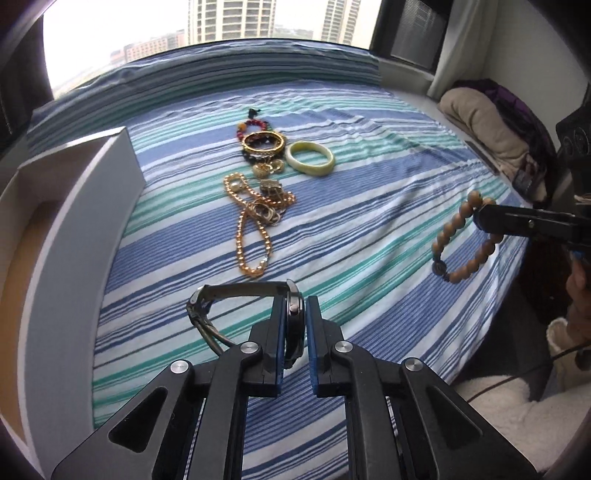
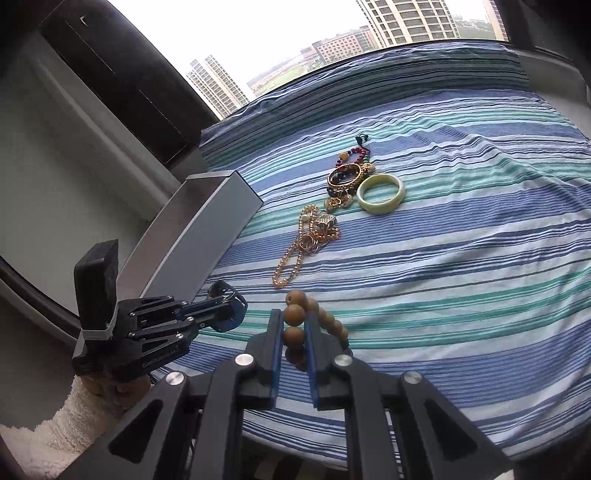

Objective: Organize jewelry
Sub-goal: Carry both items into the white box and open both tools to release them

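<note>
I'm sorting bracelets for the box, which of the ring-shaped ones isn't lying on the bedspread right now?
The brown wooden bead bracelet: it hangs lifted, pinched in the right gripper. The pale green jade bangle and the gold bangle lie on the striped bedspread.

Blue, teal and white stripes are running across the bedsheet (image 1: 369, 192); the bangle (image 1: 310, 158) is showing pale green, the bead bracelet (image 2: 295, 319) tan, the pearl necklace (image 1: 243, 240) golden.

Bright overexposed window (image 1: 229, 18) daylight; soft shadows, sharp focus, fisheye-bent dark edges.
</note>
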`<state>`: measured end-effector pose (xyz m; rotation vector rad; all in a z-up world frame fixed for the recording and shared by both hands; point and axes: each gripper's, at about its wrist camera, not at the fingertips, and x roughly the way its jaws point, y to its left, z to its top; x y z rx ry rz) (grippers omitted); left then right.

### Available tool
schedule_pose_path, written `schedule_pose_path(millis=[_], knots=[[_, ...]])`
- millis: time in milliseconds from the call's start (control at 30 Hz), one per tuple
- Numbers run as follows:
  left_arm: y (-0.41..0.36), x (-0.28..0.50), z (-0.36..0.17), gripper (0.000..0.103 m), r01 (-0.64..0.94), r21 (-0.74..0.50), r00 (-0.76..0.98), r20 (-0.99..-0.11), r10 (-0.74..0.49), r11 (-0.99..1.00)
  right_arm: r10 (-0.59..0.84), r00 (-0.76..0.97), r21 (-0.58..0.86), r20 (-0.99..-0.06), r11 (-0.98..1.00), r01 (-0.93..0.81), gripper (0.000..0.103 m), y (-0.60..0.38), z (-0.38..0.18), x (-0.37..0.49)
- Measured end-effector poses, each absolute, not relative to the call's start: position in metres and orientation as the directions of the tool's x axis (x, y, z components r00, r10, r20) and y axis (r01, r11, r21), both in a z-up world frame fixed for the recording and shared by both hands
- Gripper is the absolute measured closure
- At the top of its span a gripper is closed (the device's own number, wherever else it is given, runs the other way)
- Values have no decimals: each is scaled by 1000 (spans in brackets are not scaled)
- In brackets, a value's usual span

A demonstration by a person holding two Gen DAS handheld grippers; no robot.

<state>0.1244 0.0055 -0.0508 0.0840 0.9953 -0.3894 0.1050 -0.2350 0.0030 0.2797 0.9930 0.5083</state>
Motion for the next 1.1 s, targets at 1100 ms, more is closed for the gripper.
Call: schedule_pose_path(millis=[1100], knots=[[284, 41, -36, 58, -534, 38, 492, -798, 347, 845, 617, 93, 350, -781, 556, -754, 88, 175, -11, 174]])
